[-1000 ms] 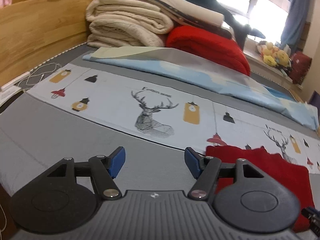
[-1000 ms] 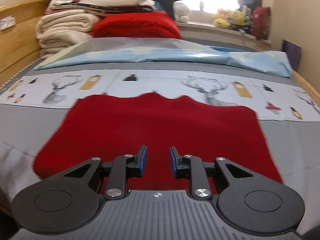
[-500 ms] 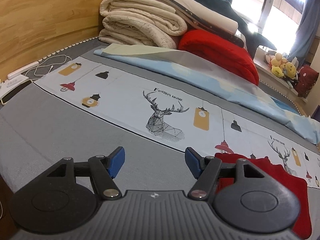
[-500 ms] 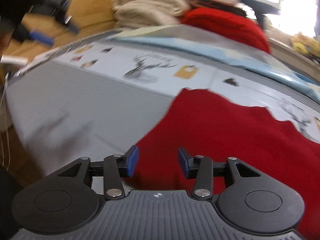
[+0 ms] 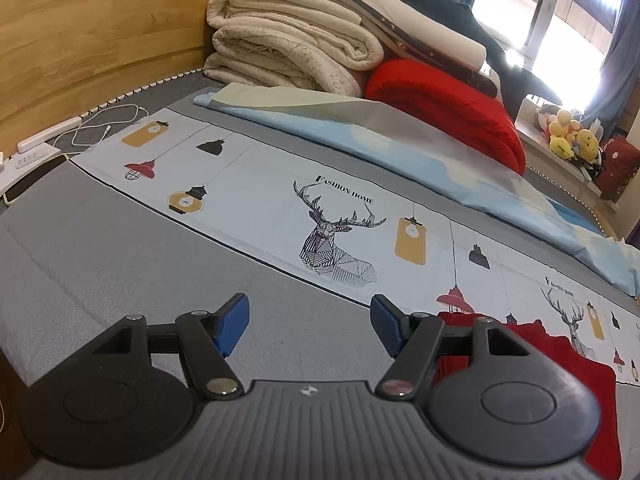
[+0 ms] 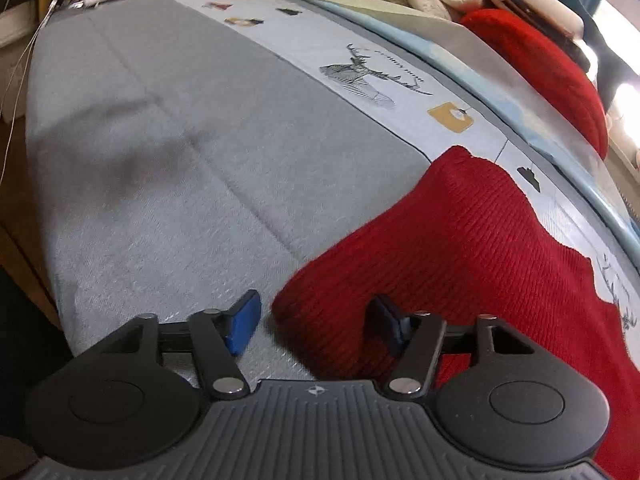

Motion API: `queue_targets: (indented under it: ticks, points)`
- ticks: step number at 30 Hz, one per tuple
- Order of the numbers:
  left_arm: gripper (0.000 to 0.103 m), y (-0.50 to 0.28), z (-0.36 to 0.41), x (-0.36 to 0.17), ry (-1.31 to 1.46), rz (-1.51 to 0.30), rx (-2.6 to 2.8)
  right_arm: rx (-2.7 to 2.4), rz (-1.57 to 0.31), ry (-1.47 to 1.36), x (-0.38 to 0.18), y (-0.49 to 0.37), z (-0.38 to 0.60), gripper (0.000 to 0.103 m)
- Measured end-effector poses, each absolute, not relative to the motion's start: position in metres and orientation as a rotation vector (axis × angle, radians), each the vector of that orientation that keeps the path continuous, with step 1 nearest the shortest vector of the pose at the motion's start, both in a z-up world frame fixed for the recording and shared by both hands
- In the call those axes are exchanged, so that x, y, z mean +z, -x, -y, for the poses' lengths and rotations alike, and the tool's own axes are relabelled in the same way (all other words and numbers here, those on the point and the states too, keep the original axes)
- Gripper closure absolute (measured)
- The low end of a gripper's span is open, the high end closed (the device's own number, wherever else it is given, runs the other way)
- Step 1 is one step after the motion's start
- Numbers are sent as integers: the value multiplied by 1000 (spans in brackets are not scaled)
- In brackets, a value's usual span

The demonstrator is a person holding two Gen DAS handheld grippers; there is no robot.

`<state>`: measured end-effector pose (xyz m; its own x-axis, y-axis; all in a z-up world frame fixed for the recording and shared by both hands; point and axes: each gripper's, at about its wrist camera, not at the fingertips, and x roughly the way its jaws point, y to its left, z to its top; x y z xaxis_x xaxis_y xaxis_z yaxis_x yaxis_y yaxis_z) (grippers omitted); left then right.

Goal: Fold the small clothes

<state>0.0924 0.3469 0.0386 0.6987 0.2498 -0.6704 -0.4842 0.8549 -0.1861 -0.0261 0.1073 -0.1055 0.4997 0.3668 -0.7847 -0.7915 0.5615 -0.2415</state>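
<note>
At lower centre of the right wrist view, the right gripper (image 6: 314, 324) has swung left and spread wide around the red knit garment (image 6: 460, 248) corner, ready to pinch. The left gripper (image 5: 310, 324) hovers open over grey sheet (image 5: 120, 248).

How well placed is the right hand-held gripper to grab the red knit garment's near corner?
Probably well placed: the right hand-held gripper is open, and the red knit garment has its near corner lying between the fingers with nothing covering it.
</note>
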Motion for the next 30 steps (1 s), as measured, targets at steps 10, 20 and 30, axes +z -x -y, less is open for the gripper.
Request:
queue_targets:
  ticks: [10,20,30]
  points:
    - [31,-104,-330,44,353,-678,404,795,-734,497,-68,22,-87,84]
    - [31,-111,-309,55,340,-648,412,854,-718,191,-6,42,-88,85]
    - [31,-124,-283,66,311,-628,395,451,-619,-434,59,-12,103,86]
